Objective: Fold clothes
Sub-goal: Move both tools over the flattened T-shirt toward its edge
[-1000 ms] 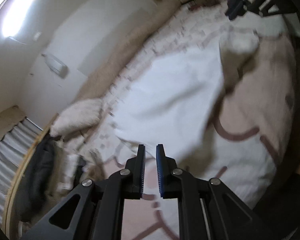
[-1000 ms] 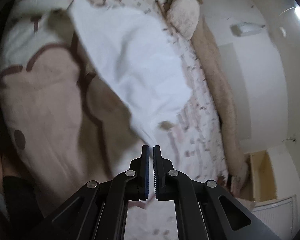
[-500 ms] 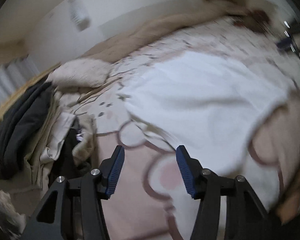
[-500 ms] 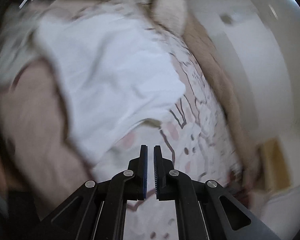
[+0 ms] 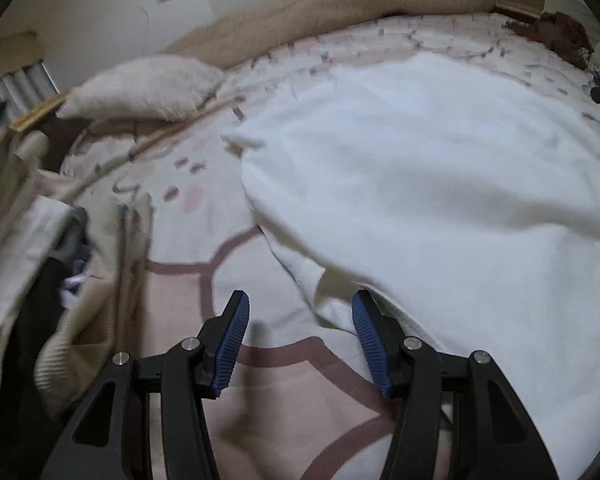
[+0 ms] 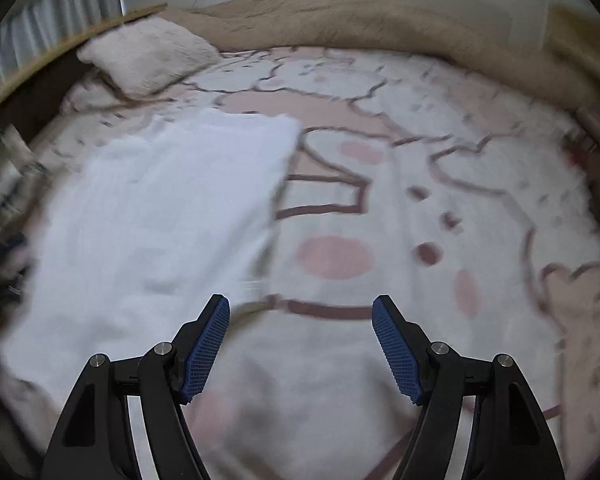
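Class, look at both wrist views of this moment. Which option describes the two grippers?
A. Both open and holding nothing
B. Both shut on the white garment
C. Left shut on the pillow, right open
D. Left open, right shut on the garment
A: the left gripper and the right gripper both have their jaws spread wide with only bedding between them, while the white garment lies loose on the patterned bedspread.

Home bedroom: bed under pink-and-white cartoon-print blanket [image 6: 380, 208], fluffy cream pillow [image 6: 148, 56] far left, tan fleece throw [image 6: 360, 20] along far plain white wall [image 5: 100, 12], heap of rumpled clothes [image 5: 32, 280] near left.
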